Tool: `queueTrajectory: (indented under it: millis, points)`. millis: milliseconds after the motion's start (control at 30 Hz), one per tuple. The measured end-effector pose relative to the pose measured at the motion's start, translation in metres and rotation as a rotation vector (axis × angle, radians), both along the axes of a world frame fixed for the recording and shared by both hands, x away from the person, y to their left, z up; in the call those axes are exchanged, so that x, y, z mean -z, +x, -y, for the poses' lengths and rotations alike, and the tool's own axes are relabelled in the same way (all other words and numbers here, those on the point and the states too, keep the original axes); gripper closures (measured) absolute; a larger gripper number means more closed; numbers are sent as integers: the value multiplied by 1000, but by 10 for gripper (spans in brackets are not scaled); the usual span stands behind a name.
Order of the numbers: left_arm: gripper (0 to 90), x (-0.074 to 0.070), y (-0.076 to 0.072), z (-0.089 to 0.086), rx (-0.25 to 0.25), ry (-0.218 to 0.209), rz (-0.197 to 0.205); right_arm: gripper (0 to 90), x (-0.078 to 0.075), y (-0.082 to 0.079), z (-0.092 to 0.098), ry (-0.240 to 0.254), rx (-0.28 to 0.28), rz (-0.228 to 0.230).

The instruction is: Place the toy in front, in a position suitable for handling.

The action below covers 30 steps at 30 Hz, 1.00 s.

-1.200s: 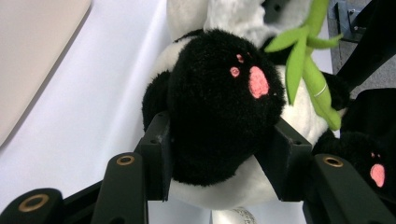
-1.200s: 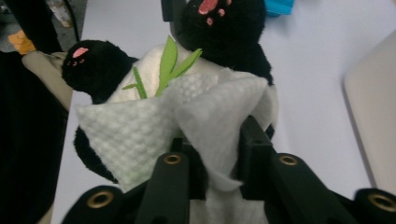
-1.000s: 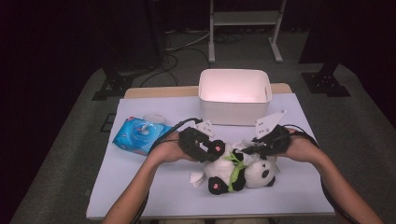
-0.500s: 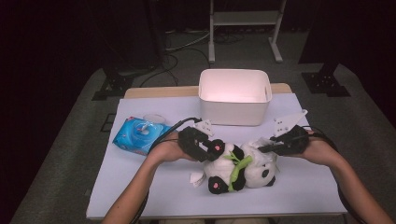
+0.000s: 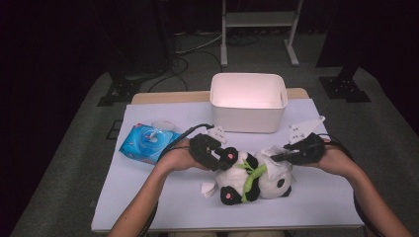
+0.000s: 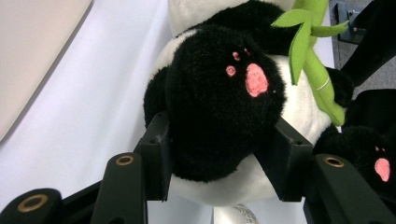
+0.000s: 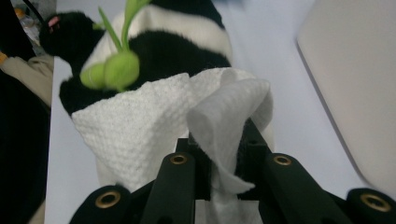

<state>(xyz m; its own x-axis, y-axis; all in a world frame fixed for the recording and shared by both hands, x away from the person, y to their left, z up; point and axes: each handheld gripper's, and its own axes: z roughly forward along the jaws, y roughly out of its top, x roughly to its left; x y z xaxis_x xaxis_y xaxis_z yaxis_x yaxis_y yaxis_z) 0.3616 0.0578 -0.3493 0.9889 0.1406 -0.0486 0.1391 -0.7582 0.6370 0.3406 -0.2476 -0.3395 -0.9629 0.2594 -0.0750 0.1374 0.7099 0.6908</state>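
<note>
- The left gripper [image 6: 219,154] has its jaws clamped on a black paw of the one panda plush [image 5: 249,178]; the right gripper [image 7: 224,158] pinches a white wet wipe [image 7: 154,126] narrowly, pressed onto the panda's head end.
- The panda lies on the table [image 5: 148,192] between the hands, long axis running left to right, each gripper at one end.
- One white bin [image 5: 247,101] stands behind it.
- One blue wipes pack [image 5: 148,143] lies at the left.
- One small white scrap [image 5: 208,188], possibly another wipe, lies beside the panda.
</note>
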Motion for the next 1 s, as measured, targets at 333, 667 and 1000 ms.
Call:
queueTrajectory:
  millis: [333, 667, 1000]
  points:
    - [454, 0, 1, -2, -9, -11, -11, 788, 7, 6, -25, -1, -30, -37]
    - [501, -1, 1, 1, -6, -12, -9, 789, -3, 7, -61, -58, -103, 16]
    - [506, -2, -2, -1, 7, -30, -15, 788, -19, 11, -88, -4, -139, 40]
